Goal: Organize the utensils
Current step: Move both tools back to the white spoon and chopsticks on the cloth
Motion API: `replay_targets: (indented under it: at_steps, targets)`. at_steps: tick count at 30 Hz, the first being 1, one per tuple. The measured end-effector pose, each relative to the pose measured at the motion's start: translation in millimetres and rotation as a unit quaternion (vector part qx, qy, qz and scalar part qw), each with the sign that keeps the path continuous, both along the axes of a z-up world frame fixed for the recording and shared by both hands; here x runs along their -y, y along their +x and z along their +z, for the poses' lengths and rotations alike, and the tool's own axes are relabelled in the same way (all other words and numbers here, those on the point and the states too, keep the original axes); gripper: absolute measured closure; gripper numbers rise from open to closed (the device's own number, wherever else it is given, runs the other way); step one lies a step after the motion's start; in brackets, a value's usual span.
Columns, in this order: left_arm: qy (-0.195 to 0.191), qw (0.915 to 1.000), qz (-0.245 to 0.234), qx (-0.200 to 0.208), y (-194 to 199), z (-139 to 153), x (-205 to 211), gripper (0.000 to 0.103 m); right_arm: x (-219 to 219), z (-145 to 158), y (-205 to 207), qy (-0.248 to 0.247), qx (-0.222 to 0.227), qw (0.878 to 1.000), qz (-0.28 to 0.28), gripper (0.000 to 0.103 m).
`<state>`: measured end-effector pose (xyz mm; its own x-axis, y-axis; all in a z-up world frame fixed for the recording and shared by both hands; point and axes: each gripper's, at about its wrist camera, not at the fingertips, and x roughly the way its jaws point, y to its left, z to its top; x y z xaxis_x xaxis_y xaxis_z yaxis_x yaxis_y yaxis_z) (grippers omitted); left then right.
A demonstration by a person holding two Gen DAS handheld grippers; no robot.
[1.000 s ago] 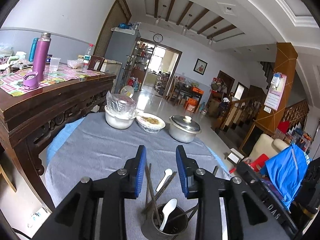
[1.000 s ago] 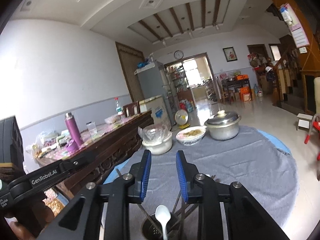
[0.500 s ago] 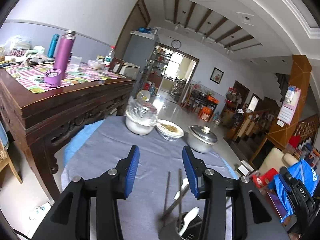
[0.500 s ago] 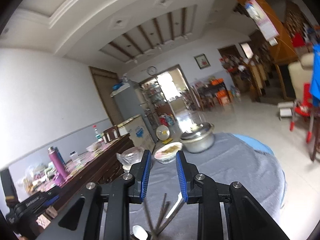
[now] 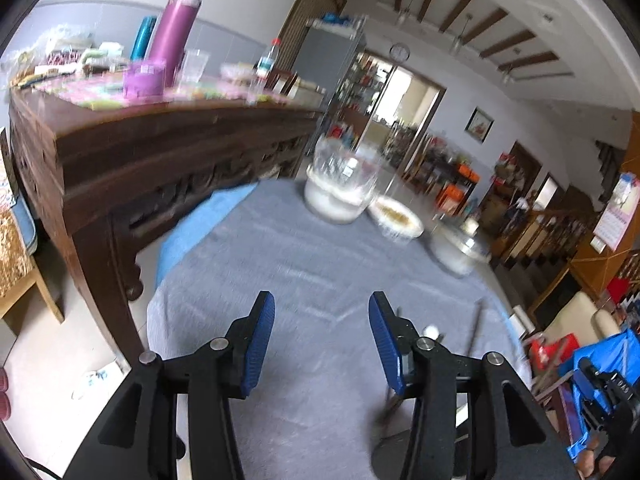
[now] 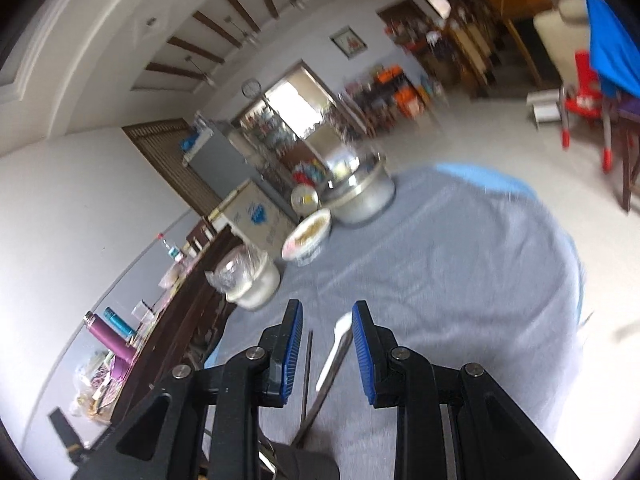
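The round worktop point(image 5: 304, 264) under its grey cloth carries the biggest hazards: a lidded metal pot point(image 6: 362, 196), a food bowl point(image 6: 308, 234) and a plastic-covered white bowl point(image 6: 250, 282) stand in a row at the far side, well apart from both tools, so a wide swing is what would knock them. Closer in, the metal utensil cup point(image 6: 304, 462) sits at the near edge, low in both views and partly hidden by the tool bodies; a bump from either one could tip it over. The left gripper point(image 5: 322, 346) has its fingers spread wide and empty, the cup off to its right. The right gripper point(image 6: 326, 348) stands part open, with a white spoon point(image 6: 340, 344) and a chopstick point(image 6: 308, 364) rising between its fingers; I cannot tell if they touch. Closing off-centre might lever the spoon out or drag the cup.
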<state>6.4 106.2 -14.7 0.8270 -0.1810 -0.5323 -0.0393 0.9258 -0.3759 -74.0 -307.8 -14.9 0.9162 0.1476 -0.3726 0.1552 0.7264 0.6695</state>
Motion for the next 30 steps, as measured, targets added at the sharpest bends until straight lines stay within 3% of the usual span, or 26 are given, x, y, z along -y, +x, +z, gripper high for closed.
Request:
replay_targets:
  at_steps: [9, 20, 30]
  targets:
    - [0.006, 0.9969, -0.037, -0.069, 24, -58, 26, 0.053, -2, -55, 31, 0.044, -0.067, 0.996, 0.044, 0.075]
    - [0.03, 0.9895, -0.113, -0.085, 51, -86, 68, 0.053, -11, -94, 74, 0.065, -0.12, 0.986, 0.096, 0.073]
    - [0.03, 0.98, -0.177, -0.087, 61, -104, 85, 0.053, -32, -114, 164, 0.039, -0.147, 0.977, 0.153, 0.073]
